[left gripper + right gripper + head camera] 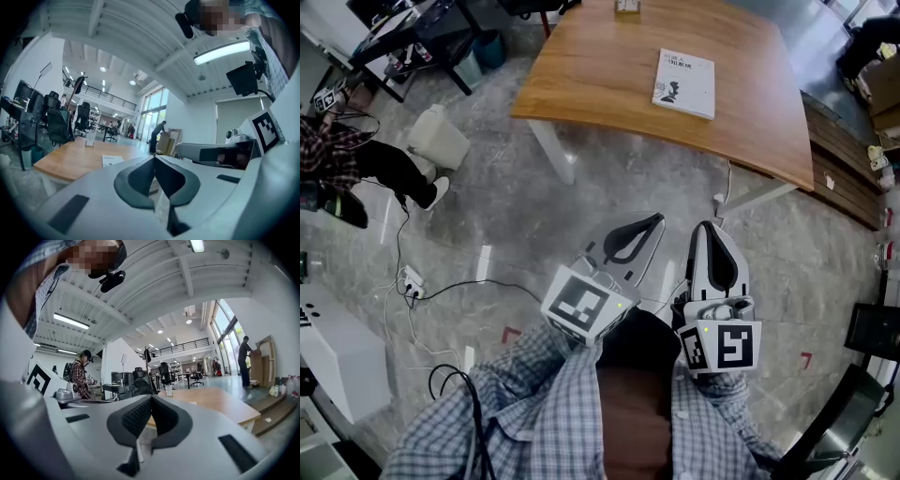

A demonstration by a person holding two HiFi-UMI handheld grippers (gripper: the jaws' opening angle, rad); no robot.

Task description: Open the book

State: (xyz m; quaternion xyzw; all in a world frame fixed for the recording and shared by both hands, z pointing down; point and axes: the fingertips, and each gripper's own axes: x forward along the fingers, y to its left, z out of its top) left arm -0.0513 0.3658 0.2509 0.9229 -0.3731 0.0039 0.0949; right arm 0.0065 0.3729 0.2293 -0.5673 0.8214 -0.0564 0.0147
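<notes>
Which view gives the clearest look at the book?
The head view: the book lies closed on the wooden table, with its whole cover seen from above. The left gripper view shows it only as a small pale sliver far off. The right gripper view barely shows it.

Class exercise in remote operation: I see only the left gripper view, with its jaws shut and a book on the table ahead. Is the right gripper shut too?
Observer: Yes, the right gripper is shut and empty.
Operator: Is the book open?
Observer: No; the book lies closed, cover up.
Operator: Are the grippers over the table?
Observer: No; both hang over the floor, short of the table.
</notes>
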